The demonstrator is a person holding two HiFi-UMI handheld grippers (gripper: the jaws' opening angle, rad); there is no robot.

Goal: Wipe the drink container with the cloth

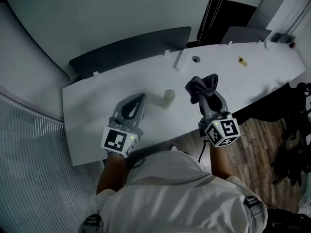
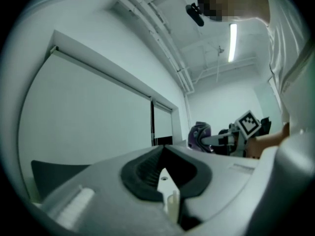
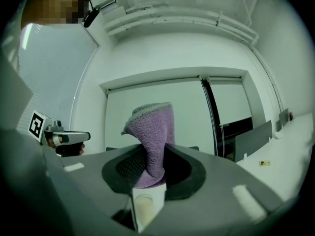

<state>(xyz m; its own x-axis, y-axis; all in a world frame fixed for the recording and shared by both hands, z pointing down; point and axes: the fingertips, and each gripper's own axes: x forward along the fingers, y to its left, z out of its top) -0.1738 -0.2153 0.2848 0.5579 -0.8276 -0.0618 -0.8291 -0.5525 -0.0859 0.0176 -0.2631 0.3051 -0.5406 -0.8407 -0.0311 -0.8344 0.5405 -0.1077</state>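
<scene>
A white table (image 1: 252, 67) stands before a dark partition (image 1: 131, 47), with wood floor (image 1: 252, 144) on the right. The small pale drink container (image 1: 168, 95) sits between the grippers (touching neither). The right gripper (image 3: 153, 151) clamps a fuzzy purple cloth (image 3: 150, 127); the left gripper (image 2: 162, 149) is closed on nothing.

Near the middle of the table (image 1: 92, 110), a cup (image 1: 168, 95), between the left gripper (image 1: 142, 97) and the right gripper (image 1: 200, 95). In the right one, a cloth (image 1: 205, 83). Behind, by the far edge, a power strip (image 1: 181, 60).
</scene>
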